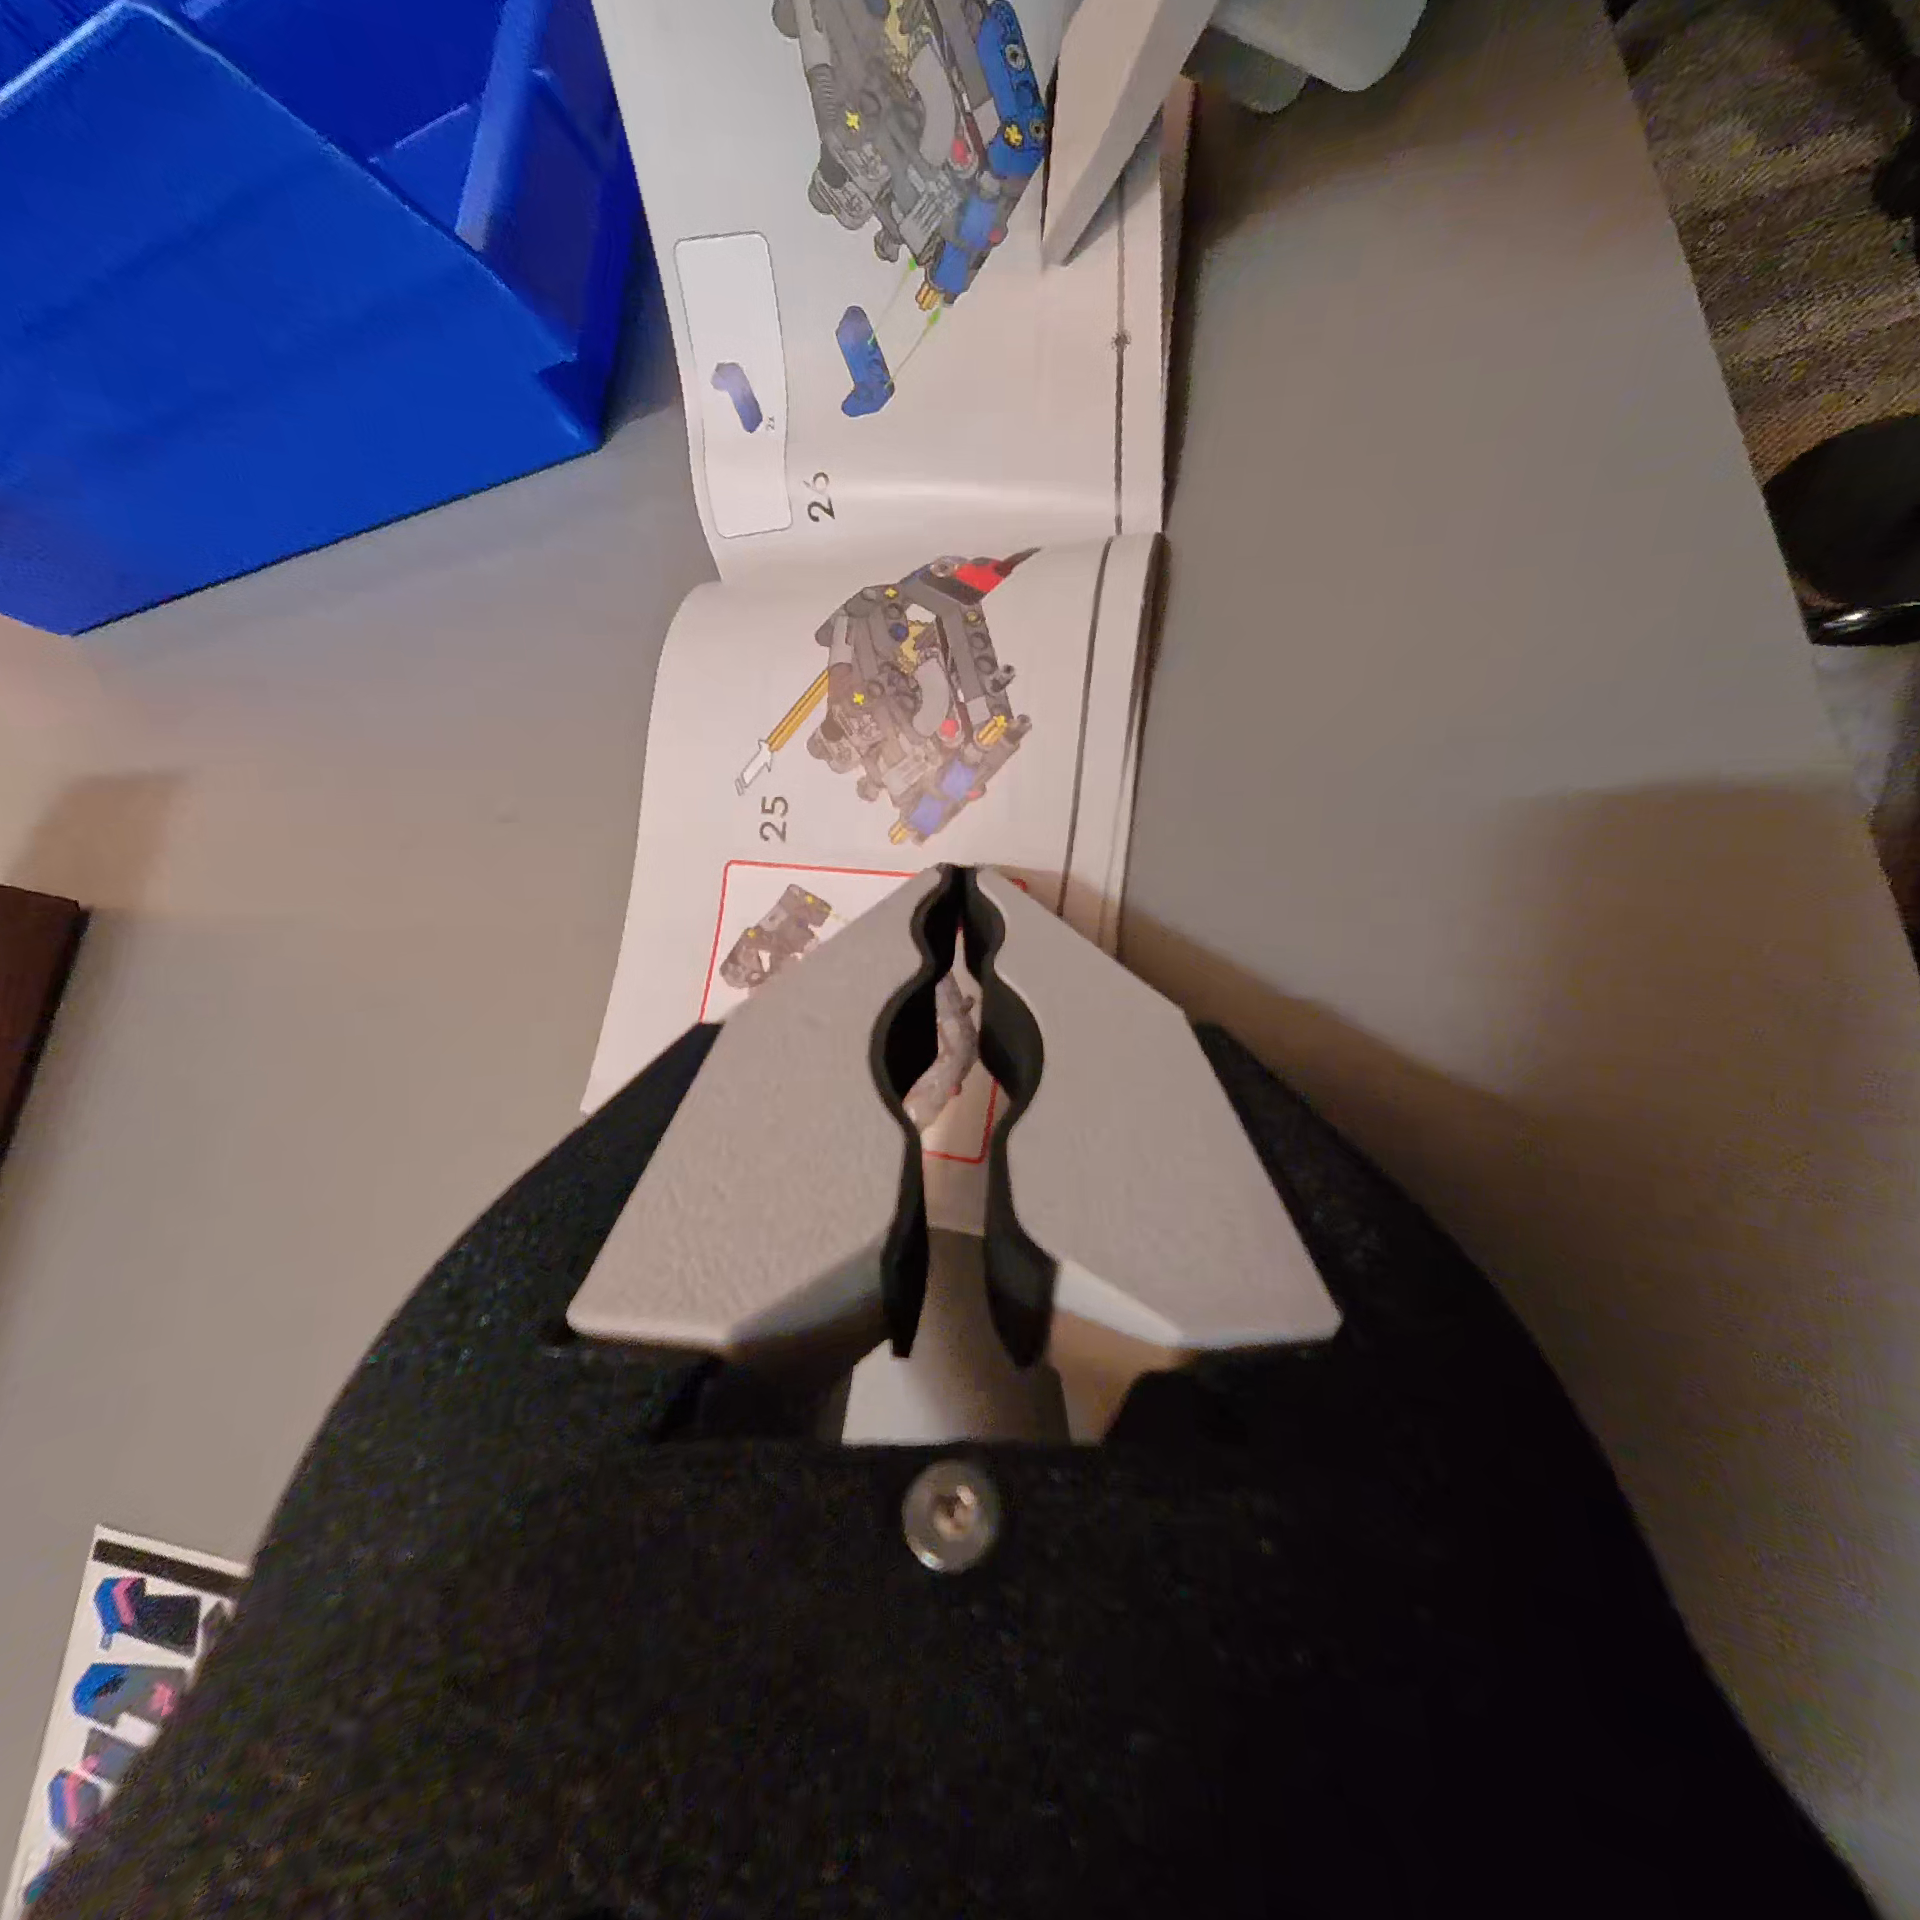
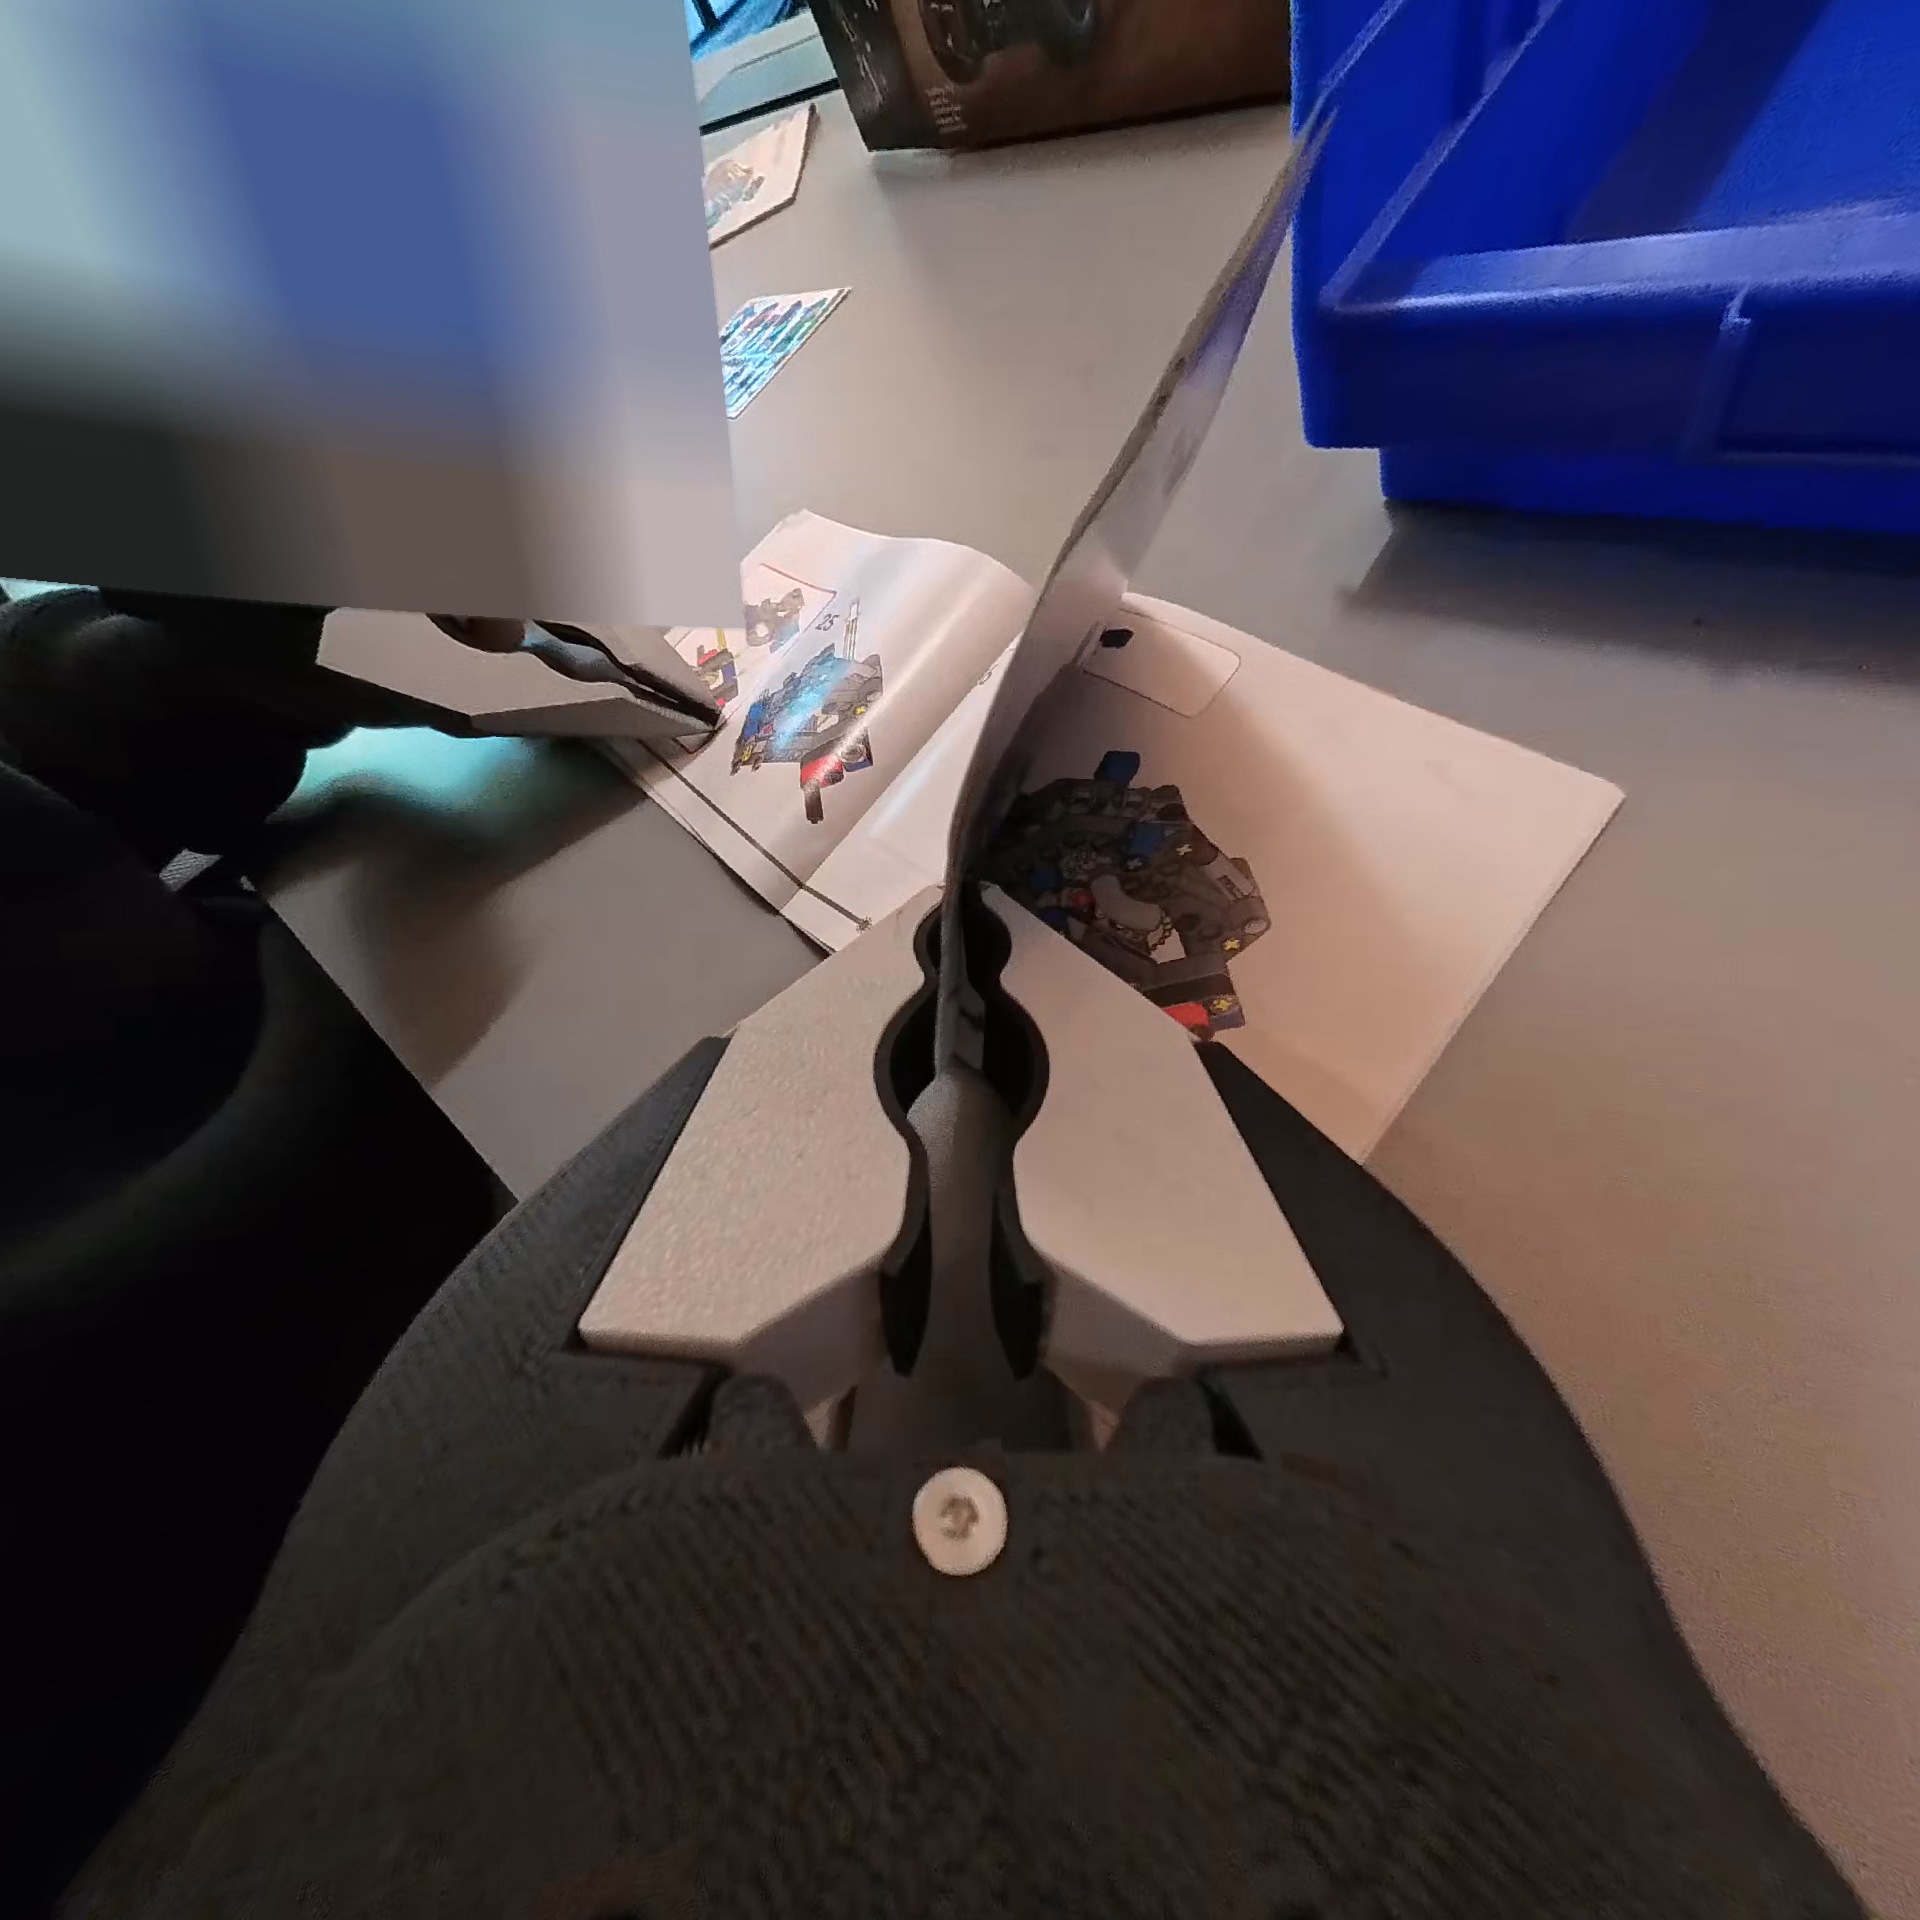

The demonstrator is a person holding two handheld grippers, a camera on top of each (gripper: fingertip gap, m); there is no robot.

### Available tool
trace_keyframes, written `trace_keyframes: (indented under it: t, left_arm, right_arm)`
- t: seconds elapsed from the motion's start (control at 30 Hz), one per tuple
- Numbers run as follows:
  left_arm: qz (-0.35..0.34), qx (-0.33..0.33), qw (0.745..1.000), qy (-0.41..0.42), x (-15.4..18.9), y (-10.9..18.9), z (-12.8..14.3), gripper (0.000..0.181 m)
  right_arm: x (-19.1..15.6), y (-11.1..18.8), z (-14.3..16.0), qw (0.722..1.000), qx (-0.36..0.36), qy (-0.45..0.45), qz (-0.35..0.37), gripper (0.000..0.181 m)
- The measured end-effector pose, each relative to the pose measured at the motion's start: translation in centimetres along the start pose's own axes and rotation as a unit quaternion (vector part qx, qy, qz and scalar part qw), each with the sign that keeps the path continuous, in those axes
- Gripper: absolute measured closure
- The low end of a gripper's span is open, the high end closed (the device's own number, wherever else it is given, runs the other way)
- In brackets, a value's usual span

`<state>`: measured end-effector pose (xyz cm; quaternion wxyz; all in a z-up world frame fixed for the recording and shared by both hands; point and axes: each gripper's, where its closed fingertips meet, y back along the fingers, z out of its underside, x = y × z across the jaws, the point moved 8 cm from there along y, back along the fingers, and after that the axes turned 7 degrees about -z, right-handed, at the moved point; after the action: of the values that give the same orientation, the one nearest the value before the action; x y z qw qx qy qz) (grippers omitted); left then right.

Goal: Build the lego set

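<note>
My left gripper (image 1: 958, 883) is clenched with nothing between its fingers, tips pressed down on the near page of the open booklet (image 1: 914, 665), which lies straight ahead of it on the grey table (image 1: 312, 935). My right gripper (image 2: 961, 914) is clenched on one page (image 2: 1153, 468) of that booklet, pinching its lower edge so the sheet stands up on edge and runs away from the fingers toward the blue bin (image 2: 1610, 260). That lifted page splits my right view: to its left lies the flat page under the left gripper (image 2: 665, 717), to its right the next page lies flat and bare of clutter. The table edge runs close along the right side of the left gripper, with carpet (image 1: 1766, 208) below, so there is little spare room on that side; to its left the table is open as far as the bin (image 1: 260, 312), which stands ahead and left, just beside the booklet's far page. The bin's wall also rises ahead and right of the right gripper, near the top of the lifted page. A sticker sheet (image 1: 114, 1704) lies behind and left of the left gripper, partly under its body; in the right view a sticker sheet (image 2: 779, 343) lies far ahead, with a dark box (image 2: 1039, 73) beyond. The pages carry printed build drawings and step numbers. I can see no loose lego parts in either view.
</note>
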<state>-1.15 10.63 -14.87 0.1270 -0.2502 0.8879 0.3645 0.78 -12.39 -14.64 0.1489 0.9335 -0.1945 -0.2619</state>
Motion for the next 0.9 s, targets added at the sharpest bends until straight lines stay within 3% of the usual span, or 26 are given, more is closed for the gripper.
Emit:
trace_keyframes:
  t: [0.9]
  left_arm:
    - [-0.005, 0.005, 1.000, -0.009, 0.19, 0.06, 0.05, 0.181]
  right_arm:
    - [0.08, 0.19, 0.05, 1.000, 0.012, -0.015, -0.017, 0.181]
